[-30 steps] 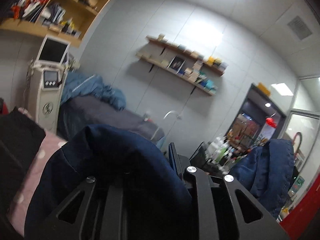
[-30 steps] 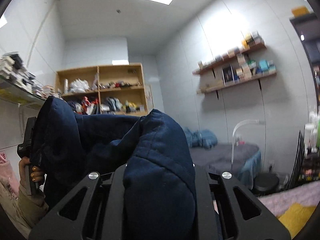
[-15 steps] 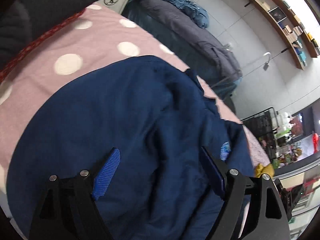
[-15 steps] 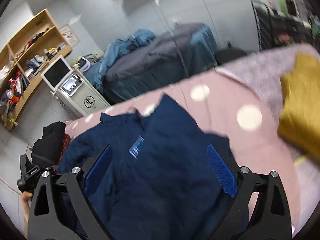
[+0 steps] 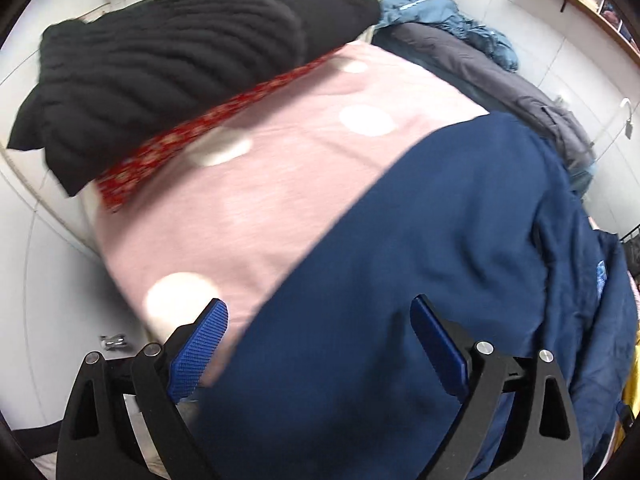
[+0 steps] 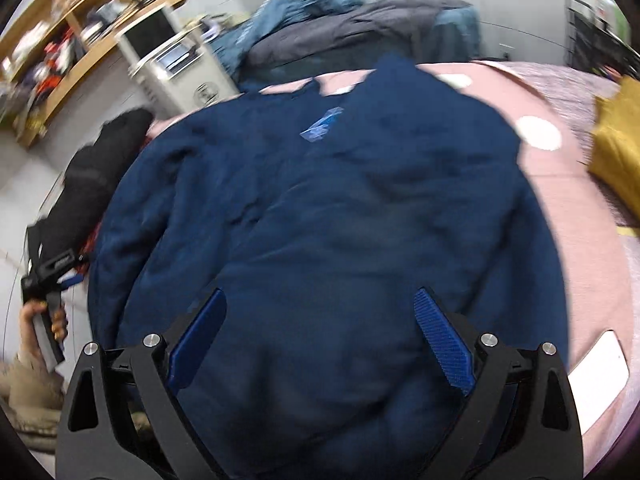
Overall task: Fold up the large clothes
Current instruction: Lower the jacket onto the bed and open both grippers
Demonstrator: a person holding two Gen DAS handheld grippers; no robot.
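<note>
Navy jacket [image 6: 328, 208] spread flat over pink polka-dot bedspread [image 5: 280, 184], filling centre of right wrist view; light blue label [image 6: 322, 126] near collar, toward upper centre of frame. Same jacket across lower right of left wrist view [image 5: 420, 280], edge running diagonally over the pink cover.

Left hand-held gripper [image 5: 318, 344] released, blue pads [image 5: 198, 350] spread wide at bottom of frame, nothing between them; hovering above jacket's edge, contact with cloth not discernible. Right hand-held gripper [image 6: 320, 336] likewise released, pads [image 6: 442, 342] wide apart over lower part of jacket, nothing pinched.

Left hand-held gripper also seen at left edge of right wrist view, gripped by a hand [image 6: 40, 320] with painted nails, beside jacket's left sleeve.

Black ribbed knit [image 5: 172, 52] heaped at upper left of left wrist view, red patterned strip [image 5: 208, 132] lying just below it on the bedspread. Yellow garment [image 6: 616, 148] at right edge of right wrist view, apart from the jacket. Grey and blue bedding [image 6: 352, 28] piled beyond bed, top centre. White machine with screen [image 6: 176, 60] and wooden shelves [image 6: 80, 20] at upper left, blurred.
</note>
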